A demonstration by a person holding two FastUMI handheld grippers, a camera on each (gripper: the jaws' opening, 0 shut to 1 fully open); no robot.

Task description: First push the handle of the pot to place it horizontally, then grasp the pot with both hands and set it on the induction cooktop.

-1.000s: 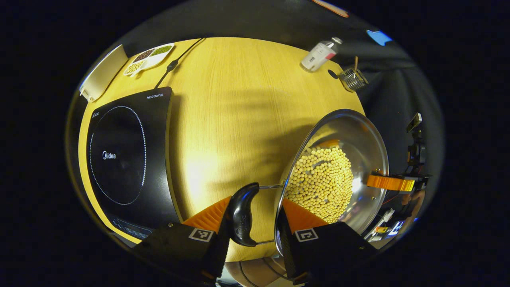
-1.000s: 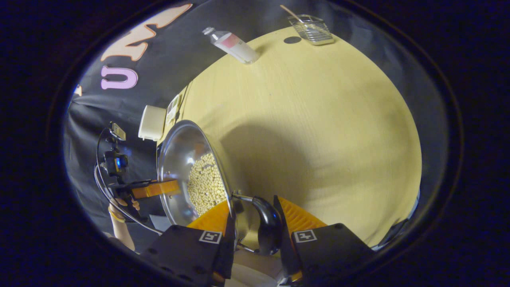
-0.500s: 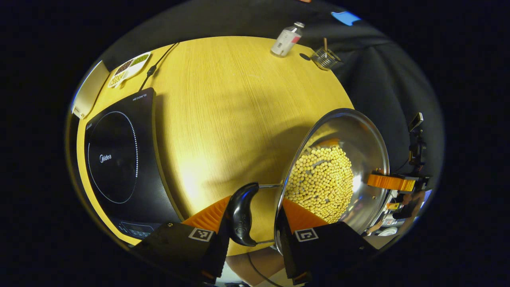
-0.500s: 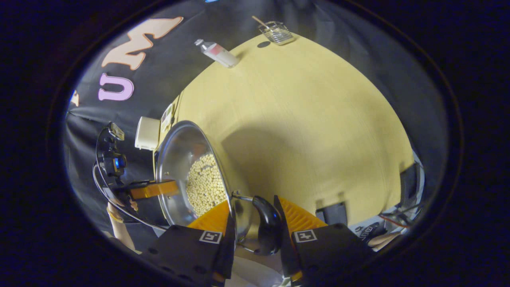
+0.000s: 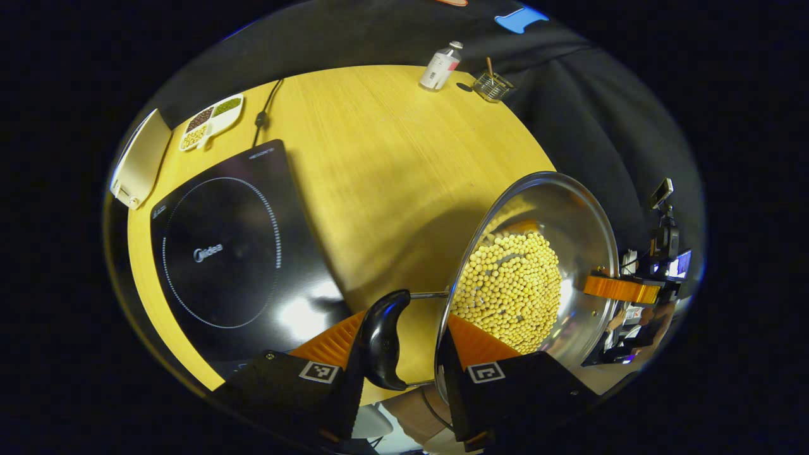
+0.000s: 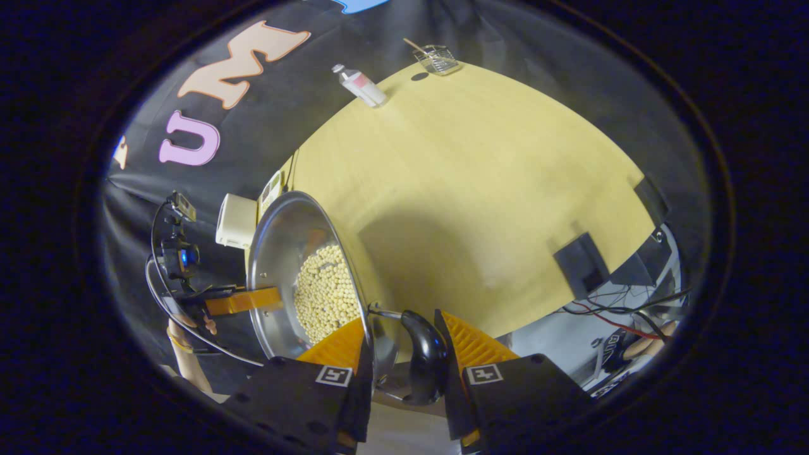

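Shiny metal pot (image 5: pixel 572 215), glossy black plastic handle (image 5: pixel 381 338), smooth wood-grain table (image 5: pixel 392 164), glossy glass cooktop (image 5: pixel 234 253)

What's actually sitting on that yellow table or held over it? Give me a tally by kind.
Pots of beans: 1
Induction cooktops: 1
Bottles: 1
Wire baskets: 1
Divided dishes of beans: 1
White boxes: 1
Total: 6

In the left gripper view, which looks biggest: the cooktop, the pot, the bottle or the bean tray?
1. Cooktop and pot look alike; the pot is nearer, so unsure.
2. Bean tray
3. Bottle
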